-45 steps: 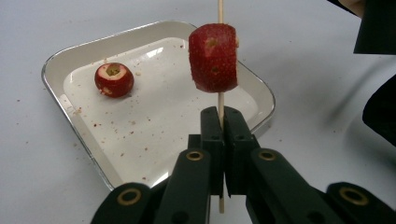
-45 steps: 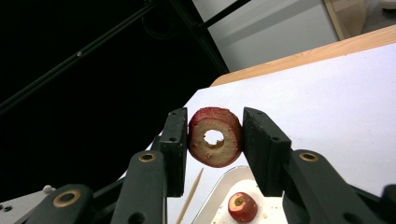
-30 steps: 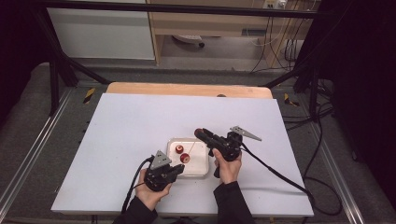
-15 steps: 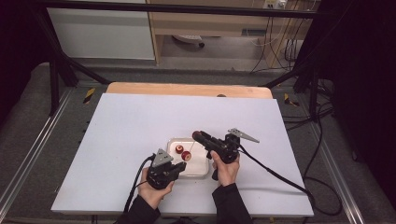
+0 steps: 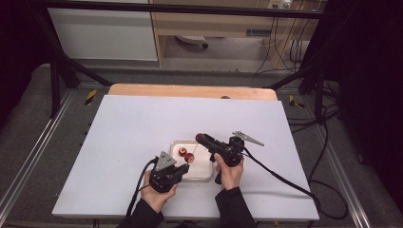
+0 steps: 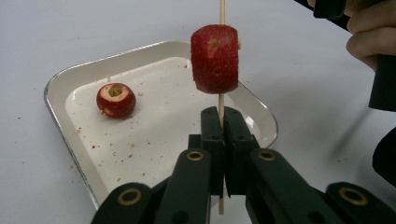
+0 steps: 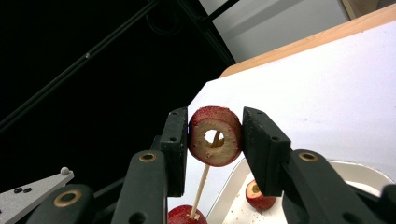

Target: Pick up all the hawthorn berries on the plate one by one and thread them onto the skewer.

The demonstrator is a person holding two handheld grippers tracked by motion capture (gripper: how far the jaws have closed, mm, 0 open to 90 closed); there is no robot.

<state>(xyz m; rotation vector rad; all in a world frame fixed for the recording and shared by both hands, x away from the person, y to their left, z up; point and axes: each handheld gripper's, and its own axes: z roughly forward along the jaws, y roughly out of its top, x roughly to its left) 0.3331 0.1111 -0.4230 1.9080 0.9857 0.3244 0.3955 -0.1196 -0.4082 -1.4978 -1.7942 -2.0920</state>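
My left gripper is shut on a thin wooden skewer that stands upright over a white tray. A red fruit piece is threaded on the skewer above the jaws. My right gripper is shut on a cored red fruit ring, and the skewer's tip shows through its hole. In the high view the left gripper is at the tray's near edge and the right gripper reaches in from the right above the skewered fruit.
One more cored red fruit lies in the tray among crumbs. The tray sits near the front of a white table top with a wooden strip at the far edge. Cables trail from both grippers.
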